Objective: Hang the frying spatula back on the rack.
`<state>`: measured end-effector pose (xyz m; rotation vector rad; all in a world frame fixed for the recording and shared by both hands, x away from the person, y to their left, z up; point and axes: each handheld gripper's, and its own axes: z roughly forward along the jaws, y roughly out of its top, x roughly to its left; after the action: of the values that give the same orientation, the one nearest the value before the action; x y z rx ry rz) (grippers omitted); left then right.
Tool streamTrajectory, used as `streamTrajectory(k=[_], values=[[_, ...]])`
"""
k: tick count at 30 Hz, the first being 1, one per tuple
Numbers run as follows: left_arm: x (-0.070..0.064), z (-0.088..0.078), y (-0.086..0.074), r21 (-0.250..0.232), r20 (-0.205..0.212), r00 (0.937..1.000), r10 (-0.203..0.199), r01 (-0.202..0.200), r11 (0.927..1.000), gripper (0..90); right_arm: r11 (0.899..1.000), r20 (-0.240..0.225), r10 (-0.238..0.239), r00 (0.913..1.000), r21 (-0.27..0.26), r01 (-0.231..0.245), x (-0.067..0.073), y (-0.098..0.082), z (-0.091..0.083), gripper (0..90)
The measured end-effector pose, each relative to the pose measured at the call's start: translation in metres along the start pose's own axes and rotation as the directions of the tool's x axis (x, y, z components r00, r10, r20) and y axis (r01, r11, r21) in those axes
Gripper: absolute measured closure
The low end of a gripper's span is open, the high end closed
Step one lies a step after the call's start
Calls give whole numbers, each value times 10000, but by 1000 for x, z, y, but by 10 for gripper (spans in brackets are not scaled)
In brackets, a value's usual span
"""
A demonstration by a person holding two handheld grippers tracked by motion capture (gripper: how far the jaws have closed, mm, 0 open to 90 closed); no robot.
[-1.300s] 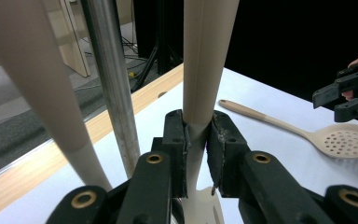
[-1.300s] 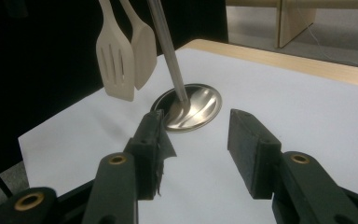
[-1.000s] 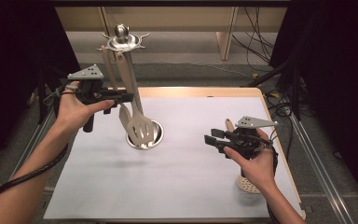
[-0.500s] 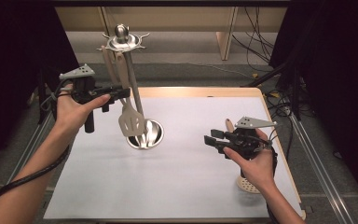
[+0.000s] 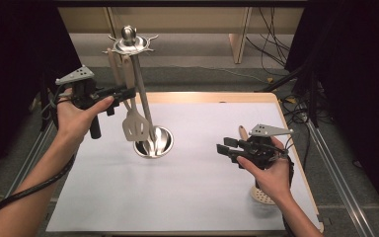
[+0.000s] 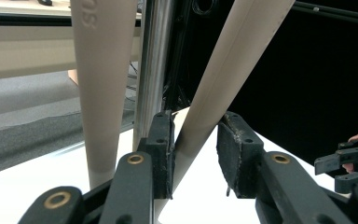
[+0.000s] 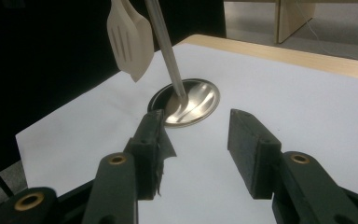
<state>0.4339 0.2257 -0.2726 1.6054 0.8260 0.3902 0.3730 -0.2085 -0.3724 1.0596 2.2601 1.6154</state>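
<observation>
In the left gripper view both cream handles (image 6: 103,93) run off the top edge. In the high view the right hand (image 5: 271,173) hides most of a perforated cream utensil (image 5: 263,195) near the desk's right edge.

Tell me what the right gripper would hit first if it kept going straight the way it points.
Probably the round shiny steel base of the utensil stand, with its upright steel pole; the right gripper aims there over bare white paper, though depth is uncertain.

Grey floor (image 5: 197,74); black curtains (image 5: 345,59)
</observation>
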Motion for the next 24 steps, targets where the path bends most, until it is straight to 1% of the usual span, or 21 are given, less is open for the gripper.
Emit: streamTrajectory(k=[3, 5, 6, 8, 9, 11, 14, 15, 16, 18, 19, 20, 22, 24], values=[[0, 0, 0, -34, -11, 10000, -94, 94, 10000, 660, 9997, 146, -242, 9996, 0, 242, -1, 0, 0, 569], [0, 1, 1, 13, 77, 9998, -182, 182, 9998, 661, 10000, 103, 23, 9999, 62, -24, 1, 0, -1, 568], [0, 1, 1, 65, 110, 9997, -226, 225, 9997, 663, 10000, 10, 22, 10000, 15, -22, 1, 0, 0, 569], [0, 2, 2, 205, 307, 9989, -359, 353, 9992, 667, 10000, -28, 24, 10000, 32, -24, 1, 0, 1, 569], [0, 3, 3, 292, 413, 9983, -422, 410, 9987, 671, 9998, -79, 161, 9998, 121, -160, 2, 0, 0, 569], [-1, 4, 4, 441, 632, 9968, -489, 462, 9980, 681, 9998, -89, 157, 9998, 129, -156, 2, 0, 1, 569], [-1, 7, 5, 644, 719, 9960, -535, 489, 9967, 699, 9999, -7, 12, 10000, 100, -12, 1, 0, 0, 568], [-1, 7, 6, 697, 763, 9955, -569, 516, 9962, 705, 9999, -54, 59, 10000, 94, -59, 2, 0, 0, 568], [-1, 8, 5, 700, 839, 9943, -656, 598, 9958, 707, 10000, -36, -24, 10000, 35, 24, 1, 0, 0, 568], [-1, 8, 6, 696, 779, 9953, -583, 529, 9962, 706, 10000, 48, 4, 10000, 10, -4, 2, 0, -1, 567], [-1, 9, 5, 676, 727, 9961, -504, 455, 9967, 706, 9999, 118, -37, 9999, 119, 36, 1, 1, -2, 567], [-1, 8, 6, 687, 686, 9968, -414, 367, 9970, 706, 10000, 42, -84, 10000, -36, 85, 1, 0, 0, 567], [-1, 8, 5, 624, 593, 9978, -303, 266, 9977, 706, 9999, 48, -115, 9999, -37, 115, 0, 0, 0, 567], [-2, 6, 4, 533, 400, 9992, -64, 43, 9986, 705, 9999, 115, -169, 9998, 39, 168, 0, 0, -1, 567]])
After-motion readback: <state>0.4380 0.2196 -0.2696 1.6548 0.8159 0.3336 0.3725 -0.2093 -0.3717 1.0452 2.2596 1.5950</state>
